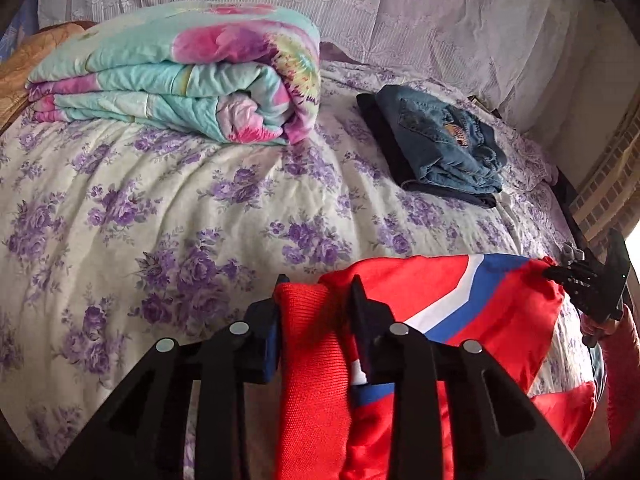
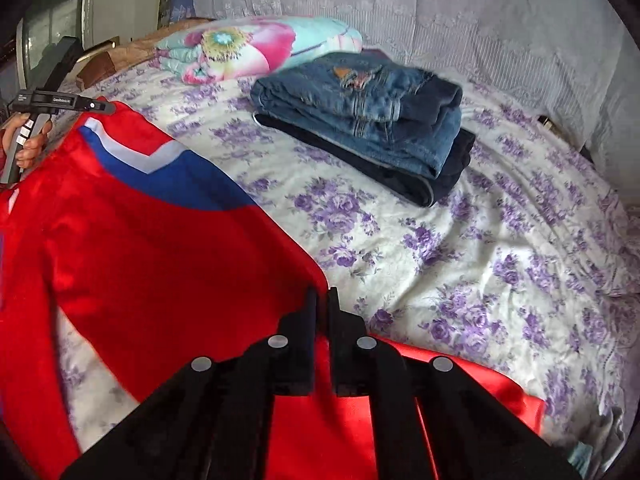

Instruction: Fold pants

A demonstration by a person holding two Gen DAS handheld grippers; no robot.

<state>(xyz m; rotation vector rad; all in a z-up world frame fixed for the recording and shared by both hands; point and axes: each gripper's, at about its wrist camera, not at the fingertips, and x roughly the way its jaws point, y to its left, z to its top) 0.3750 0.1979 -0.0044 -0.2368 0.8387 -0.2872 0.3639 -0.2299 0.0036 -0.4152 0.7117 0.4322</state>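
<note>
The red pants [image 1: 472, 296] with a blue and white stripe hang stretched between my two grippers above the bed. My left gripper [image 1: 318, 280] is shut on the red knit waistband [image 1: 308, 344] at one end. My right gripper [image 2: 322, 294] is shut on the pants' red cloth [image 2: 160, 248] at the other end. The right gripper also shows in the left wrist view [image 1: 550, 270], at the pants' far corner. The left gripper shows in the right wrist view [image 2: 110, 106], held by a hand at the pants' far edge.
A folded stack of blue jeans [image 1: 448, 140] on dark pants lies on the floral bedsheet [image 1: 160, 208]; it also shows in the right wrist view [image 2: 360, 108]. A rolled floral quilt [image 1: 180, 80] lies at the back left. A lace curtain [image 1: 440, 20] hangs behind the bed.
</note>
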